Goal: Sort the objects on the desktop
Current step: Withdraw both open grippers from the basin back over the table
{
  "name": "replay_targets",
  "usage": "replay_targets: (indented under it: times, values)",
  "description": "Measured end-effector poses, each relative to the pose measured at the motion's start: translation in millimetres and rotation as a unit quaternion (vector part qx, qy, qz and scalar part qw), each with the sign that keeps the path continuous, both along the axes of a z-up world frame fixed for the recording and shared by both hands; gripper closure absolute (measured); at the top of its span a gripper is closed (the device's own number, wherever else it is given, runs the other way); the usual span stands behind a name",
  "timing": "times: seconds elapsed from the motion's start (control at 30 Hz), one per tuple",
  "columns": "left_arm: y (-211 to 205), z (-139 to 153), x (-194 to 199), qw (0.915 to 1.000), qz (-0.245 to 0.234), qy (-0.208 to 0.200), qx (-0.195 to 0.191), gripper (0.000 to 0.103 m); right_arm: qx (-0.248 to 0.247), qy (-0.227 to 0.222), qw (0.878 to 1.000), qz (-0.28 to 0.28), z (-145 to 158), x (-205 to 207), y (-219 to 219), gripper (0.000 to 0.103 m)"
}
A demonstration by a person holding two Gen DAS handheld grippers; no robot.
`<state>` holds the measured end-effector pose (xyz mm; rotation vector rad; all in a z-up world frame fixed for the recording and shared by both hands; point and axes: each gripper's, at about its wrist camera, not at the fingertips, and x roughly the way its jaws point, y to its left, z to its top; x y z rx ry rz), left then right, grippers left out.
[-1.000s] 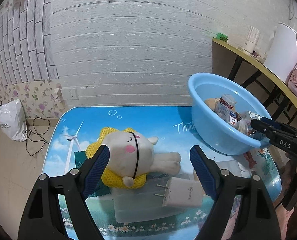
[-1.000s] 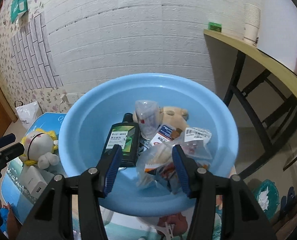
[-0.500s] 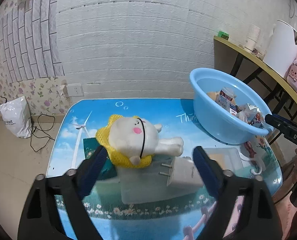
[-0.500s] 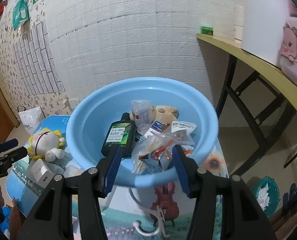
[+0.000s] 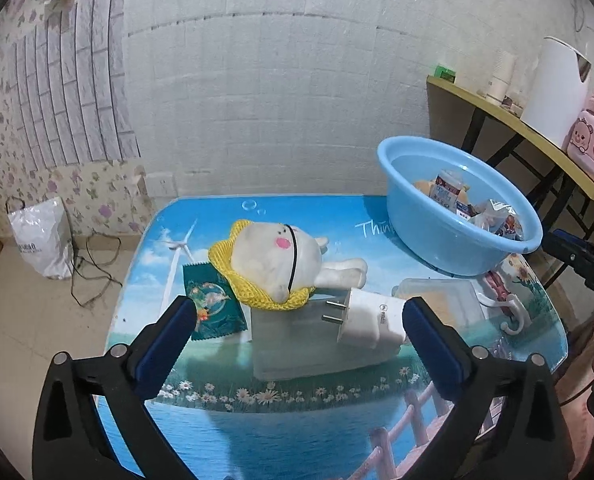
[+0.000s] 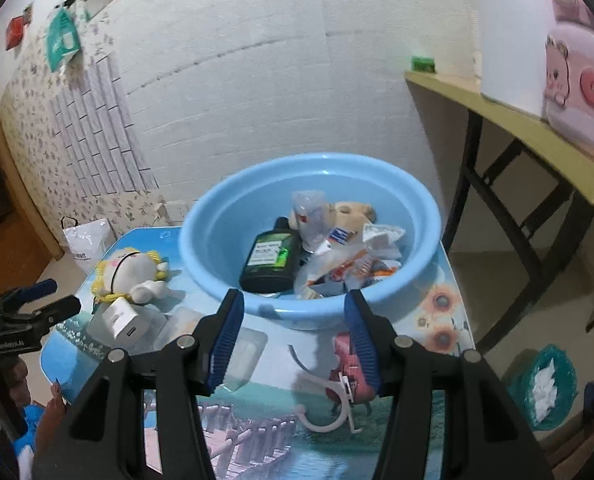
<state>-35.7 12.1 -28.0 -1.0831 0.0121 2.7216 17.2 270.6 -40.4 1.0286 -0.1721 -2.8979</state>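
Note:
A white plush toy with a yellow knit collar (image 5: 277,260) lies on a clear plastic box (image 5: 321,340) mid-table, with a white plug adapter (image 5: 371,318) beside it and a green sachet (image 5: 213,304) at its left. My left gripper (image 5: 297,328) is open and empty, held back above the table's near side. The blue basin (image 6: 309,236) holds a dark bottle (image 6: 271,258), a small plush and several packets. My right gripper (image 6: 293,340) is open and empty just in front of the basin. A white hook (image 6: 329,404) lies below it.
The basin also shows in the left wrist view (image 5: 457,216) at the table's far right. A clear lid (image 5: 441,300) lies near the adapter. A yellow side table (image 5: 537,120) stands to the right. A white bag (image 5: 41,236) and cables lie on the floor at left.
Both grippers have pulled back and up from the table. The plush, the adapter and the basin look smaller and farther. Nothing was picked up.

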Motion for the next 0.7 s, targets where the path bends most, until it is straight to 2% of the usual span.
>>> replay_targets:
  times: [0.2,0.4,0.47,0.53,0.57,0.63,0.7]
  values:
    - [3,6,12,0.9994,-0.009,0.027,-0.017,0.000,0.011,-0.004,1.000,0.019,-1,8,-14,0.051]
    - [-2,2,13,0.9997,0.001,0.017,-0.017,0.000,0.015,-0.013,0.999,0.028,-7,15,-16,0.051]
    - [-4,0,13,0.9996,0.007,0.015,-0.021,0.000,0.013,-0.019,0.999,0.030,-9,15,-16,0.046]
    - [-5,-3,14,0.9994,0.009,0.015,-0.030,0.000,0.016,-0.015,0.999,0.024,-10,18,-16,0.034]
    - [-6,-4,14,0.9994,0.006,0.013,-0.031,0.000,0.014,-0.012,1.000,0.023,-10,19,-15,0.031]
    - [-8,-6,15,0.9994,0.007,0.010,-0.031,0.000,0.009,-0.009,1.000,0.022,-10,20,-14,0.011]
    - [-12,-8,15,0.9994,0.012,0.009,-0.031,0.000,0.004,-0.008,1.000,0.020,-11,20,-13,0.000]
